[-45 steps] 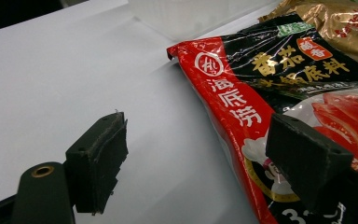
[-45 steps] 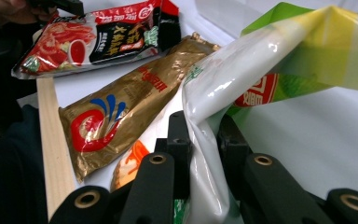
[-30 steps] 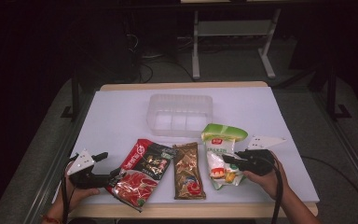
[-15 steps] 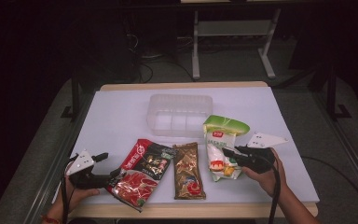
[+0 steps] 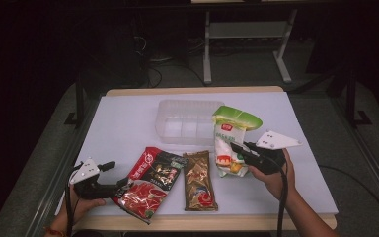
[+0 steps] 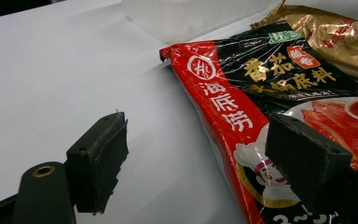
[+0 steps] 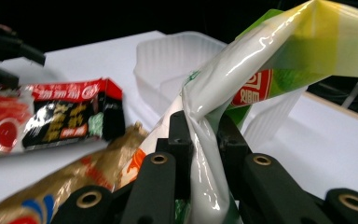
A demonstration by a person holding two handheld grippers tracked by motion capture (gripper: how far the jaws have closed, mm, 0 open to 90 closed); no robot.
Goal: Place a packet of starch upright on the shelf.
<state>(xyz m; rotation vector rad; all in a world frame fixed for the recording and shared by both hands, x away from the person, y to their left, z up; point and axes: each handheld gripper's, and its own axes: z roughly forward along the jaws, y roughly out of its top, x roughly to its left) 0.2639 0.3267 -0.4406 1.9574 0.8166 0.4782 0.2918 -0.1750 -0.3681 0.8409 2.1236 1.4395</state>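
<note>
Jaws of the right gripper pinch the white-and-green plastic pouch, its long axis pointing toward the clear plastic tray just beyond; left gripper jaws spread.

The green-and-white pouch is glossy plastic film, the tray translucent ribbed plastic, the table matt white.

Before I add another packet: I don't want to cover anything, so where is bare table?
The table is bare left of the clear tray, and on the right edge beyond the right gripper, which pinches the green-and-white packet. The front middle is crowded: red packet and gold packet side by side.
</note>
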